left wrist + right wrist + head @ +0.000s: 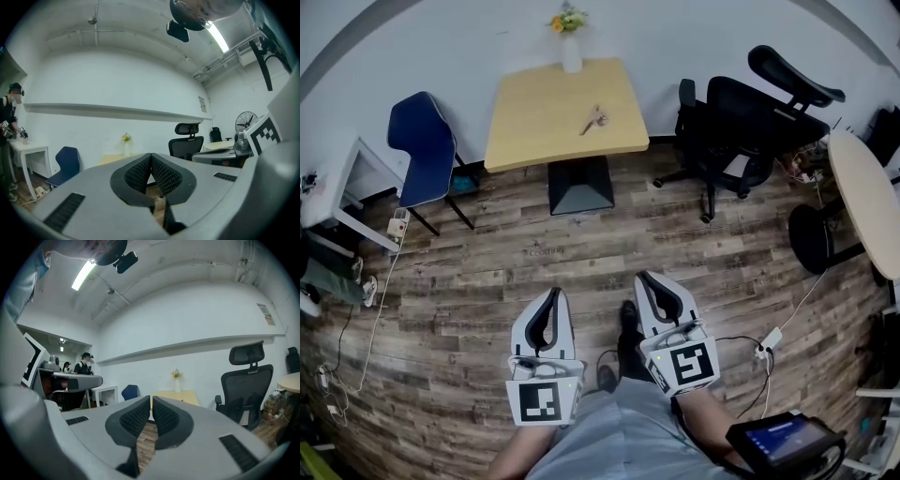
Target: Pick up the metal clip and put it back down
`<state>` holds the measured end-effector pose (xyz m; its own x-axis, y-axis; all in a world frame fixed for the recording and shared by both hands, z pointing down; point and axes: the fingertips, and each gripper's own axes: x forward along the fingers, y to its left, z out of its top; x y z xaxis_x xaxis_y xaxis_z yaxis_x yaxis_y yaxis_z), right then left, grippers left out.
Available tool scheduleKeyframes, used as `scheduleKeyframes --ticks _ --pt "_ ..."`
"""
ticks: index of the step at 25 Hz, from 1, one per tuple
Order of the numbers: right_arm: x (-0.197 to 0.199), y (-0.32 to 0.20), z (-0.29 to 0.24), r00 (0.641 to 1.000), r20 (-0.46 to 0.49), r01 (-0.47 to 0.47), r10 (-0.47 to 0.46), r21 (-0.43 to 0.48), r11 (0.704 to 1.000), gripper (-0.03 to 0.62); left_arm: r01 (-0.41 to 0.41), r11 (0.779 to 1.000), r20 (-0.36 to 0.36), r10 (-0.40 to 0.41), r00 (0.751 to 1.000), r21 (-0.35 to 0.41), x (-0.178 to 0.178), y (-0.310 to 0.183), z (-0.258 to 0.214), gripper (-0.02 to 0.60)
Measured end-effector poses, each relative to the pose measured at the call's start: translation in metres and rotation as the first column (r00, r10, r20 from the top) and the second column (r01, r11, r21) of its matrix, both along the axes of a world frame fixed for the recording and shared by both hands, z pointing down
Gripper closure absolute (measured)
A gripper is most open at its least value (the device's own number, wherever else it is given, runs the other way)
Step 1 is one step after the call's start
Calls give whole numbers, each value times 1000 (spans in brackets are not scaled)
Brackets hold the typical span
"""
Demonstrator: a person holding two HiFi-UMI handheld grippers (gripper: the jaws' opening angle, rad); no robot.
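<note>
The metal clip [594, 120] lies on the light wooden table [534, 131] far ahead, near its right half. Both grippers hang low in front of the person, well short of the table. My left gripper [554, 292] has its jaws pressed together with nothing between them. My right gripper [641, 278] is also shut and empty. In the left gripper view the left gripper [151, 155] points at the table [110, 160]. In the right gripper view the right gripper [151, 398] points at the table [180, 395]. The clip is too small to make out in either gripper view.
A white vase of flowers [570, 42] stands at the table's far edge. A blue chair [424, 150] is left of the table, a black office chair [750, 117] right of it, a round table [867, 202] far right. Cables [356, 347] lie on the wooden floor. A person [9, 122] stands at a white desk.
</note>
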<state>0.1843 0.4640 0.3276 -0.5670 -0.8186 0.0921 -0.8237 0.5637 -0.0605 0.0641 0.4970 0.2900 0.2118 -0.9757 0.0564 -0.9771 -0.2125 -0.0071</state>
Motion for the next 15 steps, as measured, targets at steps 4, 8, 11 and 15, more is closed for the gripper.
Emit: scheduleKeyframes --ticks 4,8,11,15 --pt "16 -56 14 1000 25 -14 15 -42 999 545 -20 999 28 21 999 -46 16 -58 13 563" --pt "37 -120 24 999 44 -20 23 -74 997 545 -27 997 56 30 998 -66 36 -124 17 563" --pt "49 -171 22 998 61 -10 16 -82 997 545 -22 997 70 27 997 -70 51 -174 12 563" --pt "62 -225 10 997 81 18 -13 -68 998 545 -12 998 79 16 997 -55 70 -226 -2 563"
